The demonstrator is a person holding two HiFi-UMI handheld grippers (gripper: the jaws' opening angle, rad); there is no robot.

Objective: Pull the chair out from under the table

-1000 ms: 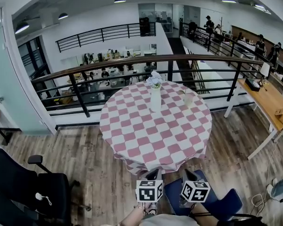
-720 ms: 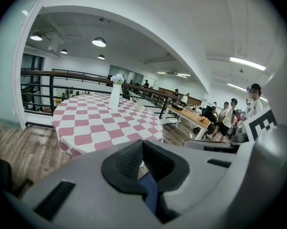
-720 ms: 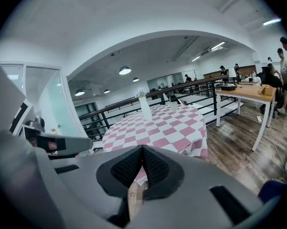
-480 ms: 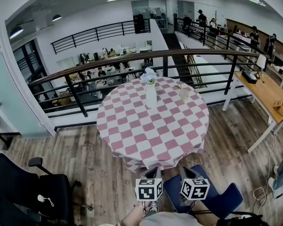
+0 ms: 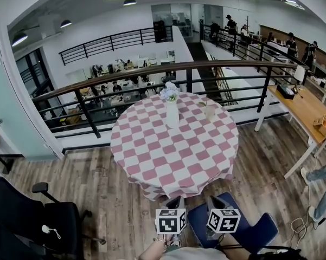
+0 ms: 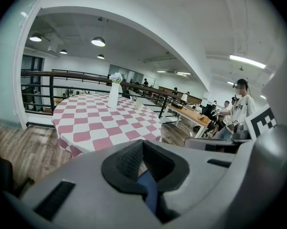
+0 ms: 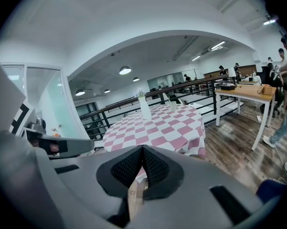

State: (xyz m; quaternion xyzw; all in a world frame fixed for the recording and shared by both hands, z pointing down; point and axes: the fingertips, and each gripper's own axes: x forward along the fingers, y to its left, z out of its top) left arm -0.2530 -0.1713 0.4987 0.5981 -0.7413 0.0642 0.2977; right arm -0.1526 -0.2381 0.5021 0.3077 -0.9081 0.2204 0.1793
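A round table under a pink and white check cloth stands in the middle of the head view, bearing a white vase of flowers and a cup. A blue chair stands at the table's near edge, below and to the right of my hands. My left gripper and right gripper hover side by side over the chair's seat, pointing at the table's hem. In the left gripper view the left gripper is shut with nothing held. The right gripper is also shut and empty.
A black office chair stands at the lower left. A dark railing runs behind the table. A wooden desk lines the right side, with a person's legs and cables beside it on the plank floor.
The head view has shifted a little, so the table sits slightly higher. A person's legs have come in at the right edge. Both grippers stay shut in about the same place.
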